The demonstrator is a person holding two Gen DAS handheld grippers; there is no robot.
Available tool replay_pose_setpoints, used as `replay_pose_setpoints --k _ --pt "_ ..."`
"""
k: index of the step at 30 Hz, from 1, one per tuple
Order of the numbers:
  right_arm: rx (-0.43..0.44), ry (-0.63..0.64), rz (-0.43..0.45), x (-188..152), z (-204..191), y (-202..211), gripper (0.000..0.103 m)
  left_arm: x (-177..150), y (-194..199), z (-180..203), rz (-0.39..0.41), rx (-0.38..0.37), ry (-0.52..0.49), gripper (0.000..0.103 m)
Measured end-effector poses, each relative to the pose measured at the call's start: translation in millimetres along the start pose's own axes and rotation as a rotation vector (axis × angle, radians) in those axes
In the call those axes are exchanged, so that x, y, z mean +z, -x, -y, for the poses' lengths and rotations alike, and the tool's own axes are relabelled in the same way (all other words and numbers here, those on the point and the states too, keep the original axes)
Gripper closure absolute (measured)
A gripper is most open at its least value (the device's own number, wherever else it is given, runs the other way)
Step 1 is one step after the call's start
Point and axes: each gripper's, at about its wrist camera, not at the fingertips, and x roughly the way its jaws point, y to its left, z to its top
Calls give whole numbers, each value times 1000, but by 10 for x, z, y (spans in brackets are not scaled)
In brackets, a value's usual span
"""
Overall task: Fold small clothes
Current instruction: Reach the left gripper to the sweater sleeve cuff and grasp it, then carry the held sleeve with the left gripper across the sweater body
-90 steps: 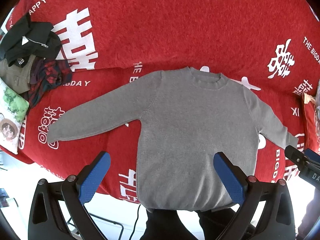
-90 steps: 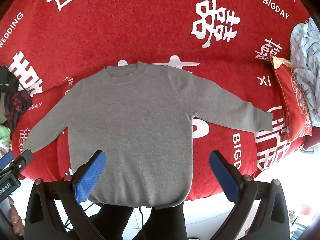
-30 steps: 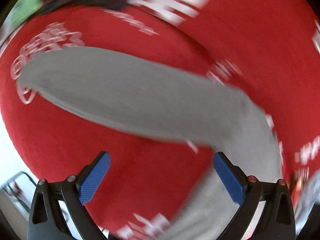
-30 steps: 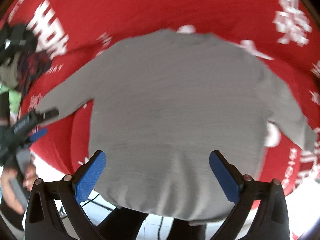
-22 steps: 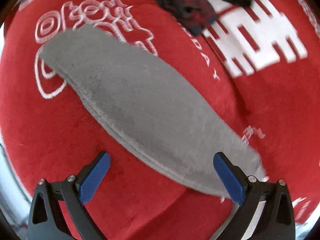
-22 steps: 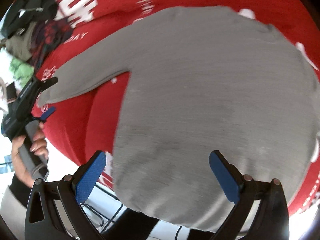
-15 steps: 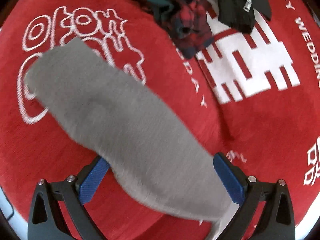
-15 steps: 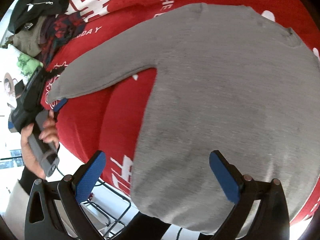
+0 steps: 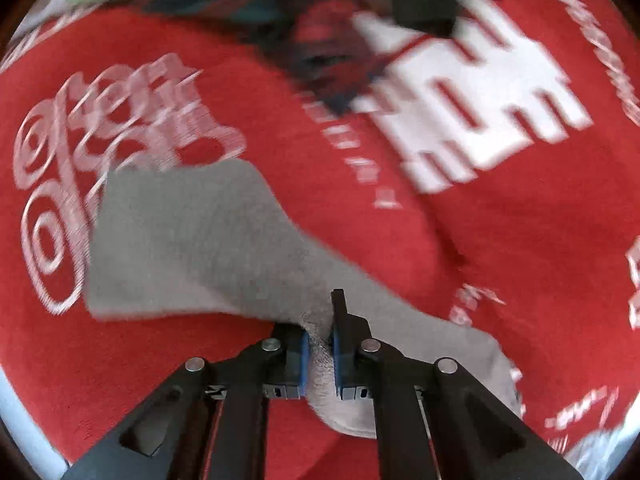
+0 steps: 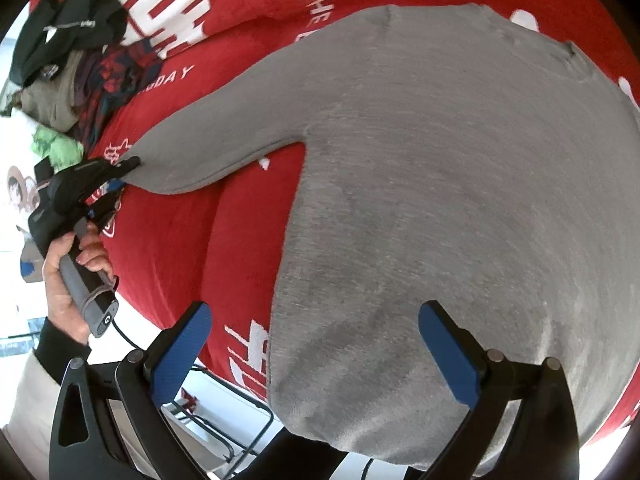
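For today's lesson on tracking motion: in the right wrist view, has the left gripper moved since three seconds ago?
Yes. The left gripper has come in from the picture's lower left edge, up along the red blanket, and is now shut on the grey sweater sleeve's end.

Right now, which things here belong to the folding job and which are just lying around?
Part of the job:
- grey sweater, spread flat on the red blanket
- left gripper, shut on the sweater's sleeve
- right gripper, open above the sweater's hem

Just lying about:
- pile of dark clothes
- cartoon-print cushion
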Motion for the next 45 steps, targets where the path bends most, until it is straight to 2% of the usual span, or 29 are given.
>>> replay_pose_setpoints --k 4,7,11,14,17,20,23,24,26,28,29,30,33,35,38,40,42,45 --pt "-2 -53 46 -77 231 168 0 -57 122 703 -11 -128 -189 93" --pt "-2 -102 88 -109 458 316 0 -249 147 1398 -39 -243 -321 93" --pt "-24 -164 140 -142 928 578 0 -796 21 2427 -123 -396 -484 93" --pt "-41 -229 189 -179 1321 788 0 -1290 -227 3051 -210 -449 -566 93" --pt "-69 -300 219 -262 1780 949 0 -1906 -569 3554 -307 -433 -670 93" --pt "-100 -354 226 -340 2184 1002 0 -2430 -981 3828 -351 -287 -797 93" --pt "-127 -402 215 -412 2507 976 0 -2777 -1270 3864 -428 -168 -871 93" --pt "-130 -423 207 -432 2604 949 0 -2829 -1289 3799 -432 -141 -887 87" --pt "-133 -449 197 -442 2696 914 0 -2874 -1189 3745 -405 -127 -912 84" --pt "-138 -458 197 -416 2713 901 0 -2824 -1031 3713 -385 -64 -945 52" --pt "-143 -456 202 -381 2700 906 0 -2776 -933 3687 -358 -39 -947 30" --pt "-147 -451 207 -361 2670 897 0 -2678 -781 3634 -321 -36 -940 29" --pt "-172 -391 240 -137 2540 954 0 -2275 -484 3394 -274 -3 -915 29" --pt "-197 -311 277 64 2413 983 0 -1948 -412 3170 -249 65 -882 29" --pt "-279 -130 314 485 2026 929 0 -1545 -538 2810 -259 170 -822 29" --pt "-349 22 334 808 1702 804 0 -1329 -709 2614 -292 215 -758 29" --pt "-459 187 344 1106 1394 583 0 -1201 -862 2436 -342 241 -701 29" --pt "-667 377 284 1402 1170 125 3 -1243 -939 2330 -346 248 -683 28"
